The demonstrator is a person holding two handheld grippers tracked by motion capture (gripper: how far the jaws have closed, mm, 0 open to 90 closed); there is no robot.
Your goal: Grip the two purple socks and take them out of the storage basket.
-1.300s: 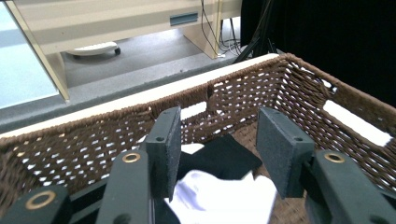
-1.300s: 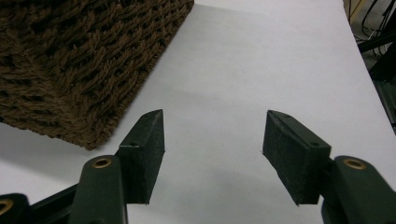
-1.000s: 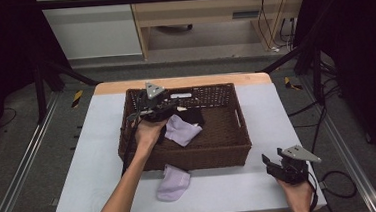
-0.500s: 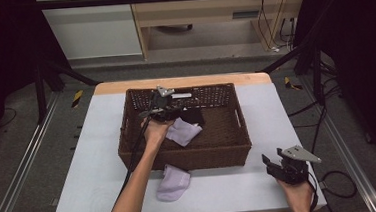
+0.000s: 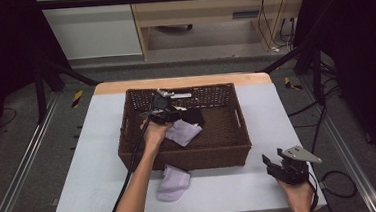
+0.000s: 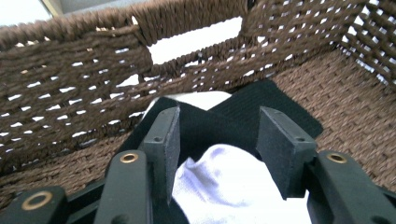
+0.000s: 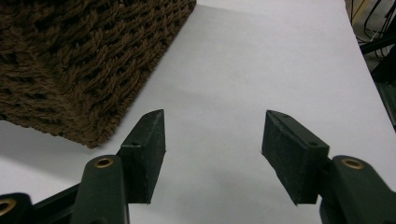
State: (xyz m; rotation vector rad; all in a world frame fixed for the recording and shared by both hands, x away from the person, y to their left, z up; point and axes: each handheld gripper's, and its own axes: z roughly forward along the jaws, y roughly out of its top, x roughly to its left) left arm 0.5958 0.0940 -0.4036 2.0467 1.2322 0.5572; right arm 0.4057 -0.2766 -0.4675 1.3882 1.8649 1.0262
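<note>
Jaws apart on your left gripper [image 6: 217, 140], hovering inside the wicker basket [image 5: 229, 148] over a lavender sock [image 6: 229, 186] lying on black cloth [image 6: 243, 112]. Your right gripper [image 7: 212, 154] is also spread, over bare table [image 7: 261, 70]. No readable writing; second lavender sock [image 5: 173, 183] lies before the basket, long axis roughly front-to-back.

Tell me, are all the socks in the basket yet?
Not quite. A lavender sock and a black cloth already lie in the brown basket. The left gripper is open over them, holding nothing. One more lavender sock sits on the table in front of the basket. The right gripper waits open, empty.
</note>
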